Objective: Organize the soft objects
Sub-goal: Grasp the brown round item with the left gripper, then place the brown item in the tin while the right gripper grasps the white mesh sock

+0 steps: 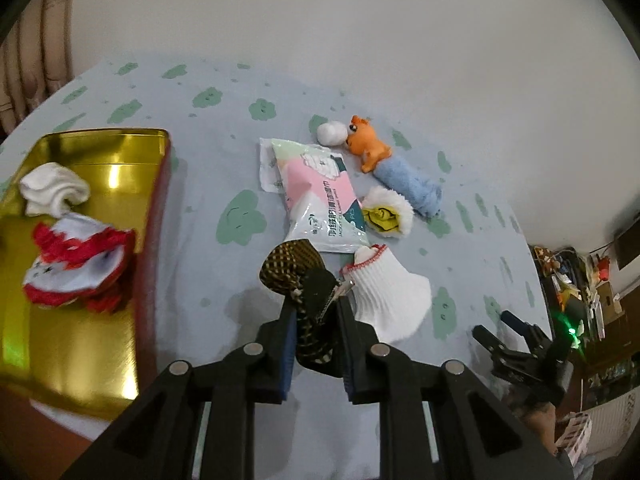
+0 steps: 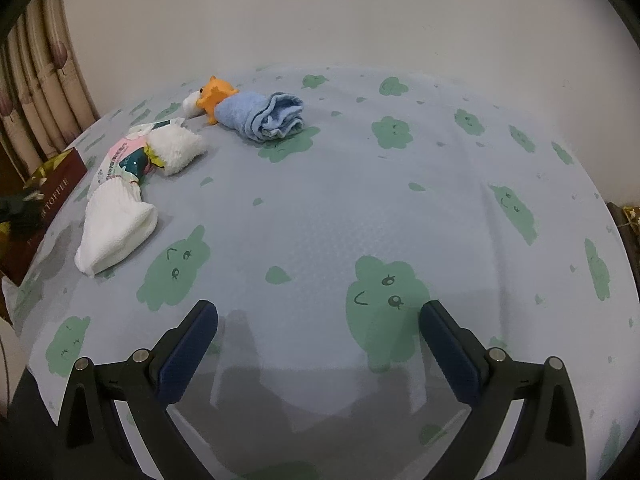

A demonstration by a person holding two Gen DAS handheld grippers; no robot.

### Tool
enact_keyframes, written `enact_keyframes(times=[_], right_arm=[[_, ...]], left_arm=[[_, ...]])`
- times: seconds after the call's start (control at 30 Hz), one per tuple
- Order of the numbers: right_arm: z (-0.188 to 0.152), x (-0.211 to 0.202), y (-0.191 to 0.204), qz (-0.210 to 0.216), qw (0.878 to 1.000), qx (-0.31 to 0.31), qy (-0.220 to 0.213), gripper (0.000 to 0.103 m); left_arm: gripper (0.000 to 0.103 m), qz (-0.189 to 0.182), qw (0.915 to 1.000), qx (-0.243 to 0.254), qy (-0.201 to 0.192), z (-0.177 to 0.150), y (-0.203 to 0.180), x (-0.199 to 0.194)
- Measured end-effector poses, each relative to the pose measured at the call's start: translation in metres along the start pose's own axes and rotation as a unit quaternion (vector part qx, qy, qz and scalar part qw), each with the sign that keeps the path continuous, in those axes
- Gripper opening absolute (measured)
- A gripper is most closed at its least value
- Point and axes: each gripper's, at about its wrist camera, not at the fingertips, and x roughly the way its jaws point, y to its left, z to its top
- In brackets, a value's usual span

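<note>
Two soft things are lying in the gold tin (image 1: 100, 152); more are waiting.
The left gripper (image 1: 314, 312) is squeezing a dark checked cloth (image 1: 296, 268) just above the table (image 2: 320, 208). The right gripper (image 2: 318, 320) is hanging wide apart, holding nothing. Socks, towel and toys are sitting outside.

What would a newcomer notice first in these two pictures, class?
The left tongs shut on a dark checked sock, front and centre. Left of them gleams a gold tin holding a white sock and a red-trimmed cloth. An orange toy lies by a rolled blue towel.
</note>
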Motion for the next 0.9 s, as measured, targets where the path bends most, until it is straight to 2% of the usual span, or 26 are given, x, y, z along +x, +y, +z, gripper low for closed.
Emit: enact_keyframes(times=[0.2,0.33,0.43,0.67,0.9], right_arm=[[-0.001,-0.004,0.002,-0.011,1.000,-0.004,-0.011,0.101],[0.002,-0.005,0.019,-0.017,0.999,-0.040,-0.010,0.101],[0.009,-0.009,0.040,0.035,0.998,-0.045,-0.009,0.101],[0.037,-0.014,0.109,0.085,0.991,-0.102,-0.023,0.101],[0.059,0.010,0.155,0.076,0.985,-0.156,-0.005,0.101]], left_arm=[[0.019,0.011,0.9995,-0.008,-0.030,-0.012,0.015,-0.039],[0.019,0.023,0.9989,-0.008,-0.039,-0.017,0.030,-0.059],[0.019,0.029,0.9985,-0.012,-0.046,-0.020,0.039,-0.071],[0.019,0.034,0.9976,-0.028,-0.053,-0.024,0.057,-0.082],[0.019,0.046,0.9956,-0.053,-0.063,-0.026,0.082,-0.095]])
